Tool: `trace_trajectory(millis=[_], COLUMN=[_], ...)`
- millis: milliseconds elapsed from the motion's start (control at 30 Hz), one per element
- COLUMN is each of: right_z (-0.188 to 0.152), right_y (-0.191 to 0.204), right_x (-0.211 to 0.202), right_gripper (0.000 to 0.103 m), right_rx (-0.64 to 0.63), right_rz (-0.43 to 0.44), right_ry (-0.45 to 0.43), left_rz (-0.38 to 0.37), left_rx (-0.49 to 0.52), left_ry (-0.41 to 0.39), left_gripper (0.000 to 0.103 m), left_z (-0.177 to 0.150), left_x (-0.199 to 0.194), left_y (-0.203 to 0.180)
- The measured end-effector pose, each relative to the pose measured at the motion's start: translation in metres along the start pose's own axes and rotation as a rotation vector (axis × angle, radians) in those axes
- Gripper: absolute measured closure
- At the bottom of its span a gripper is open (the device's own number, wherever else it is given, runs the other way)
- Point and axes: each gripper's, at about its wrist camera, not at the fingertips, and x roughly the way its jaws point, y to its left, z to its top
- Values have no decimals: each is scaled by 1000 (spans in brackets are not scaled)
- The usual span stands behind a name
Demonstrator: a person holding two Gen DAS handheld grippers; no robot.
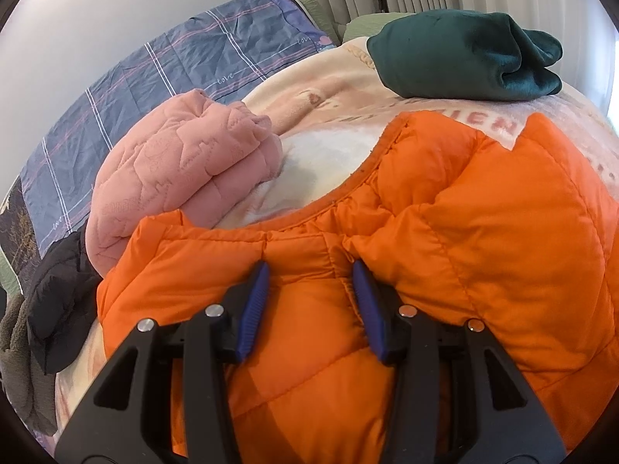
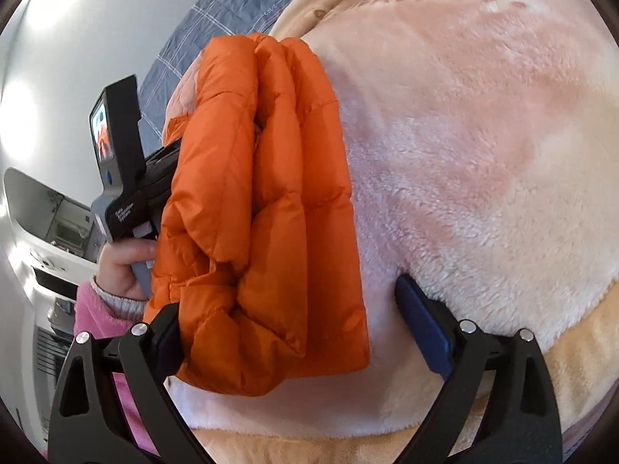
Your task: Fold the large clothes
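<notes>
Orange puffer jacket [image 1: 445,232] lay folded on the cream fleece blanket [image 2: 483,135] covering the bed, a thick bundle with its long axis running away from the near edge toward the far end. Left tool [image 1: 309,290] pressed down on the jacket's quilted top, blue pads [image 1: 253,309] apart with a ridge of fabric bulging between them, not clamped on it. Right tool [image 2: 294,317] spread wide at the bundle's near end: one pad behind the orange fabric, the other pad [image 2: 423,324] resting on bare blanket beside it. Plenty of bare blanket stretched on the right side of the jacket. Crowded on the other side: folded pink quilted garment [image 1: 174,185] touching the jacket's far-left corner, black garment [image 1: 58,301] just beyond it by the bed's left edge. Folded dark green garment [image 1: 464,54] sat apart near the far end. Blue plaid sheet [image 1: 154,77] ran along the wall side.
</notes>
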Motion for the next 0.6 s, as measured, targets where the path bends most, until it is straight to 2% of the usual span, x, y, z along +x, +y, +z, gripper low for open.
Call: trace_trajectory(millis=[200,233,267,300,333,400,433,467,533,600], right_z=[17,17,16,18,15,12,13,15,19,24], right_y=[7,7,5,6,10,17,17,10,-7,-9], right_x=[9,6,0,0,-5,-10,-8,-3,9,15], right_gripper=[7,11,26,36,39,39,35,27,23,21], right_rx=[11,6,-11,-22,-29,-75,-87,-54,43,41], right_rz=[14,13,18,40,55,25,16,20,80,109], right_ry=[15,13,5,5,11,-1,2,17,51,58], left_rz=[-14,-15,-15,-15,-16,-16,-18,-15,-13,-15], left_rx=[-14,-15,-14,-14,-14,-15,-17,-15,-14,-16], left_ry=[-8,-9,-9,-9,-10,-8,-8,-9,-10,-10], left_gripper=[57,57,57,57,57,57,57,57,57,57], left_z=[1,0,0,0,1,0,1,1,1,1], left_x=[1,1,0,0,1,1,1,1,1,1], left_y=[3,4,4,4,4,4,4,3,3,3])
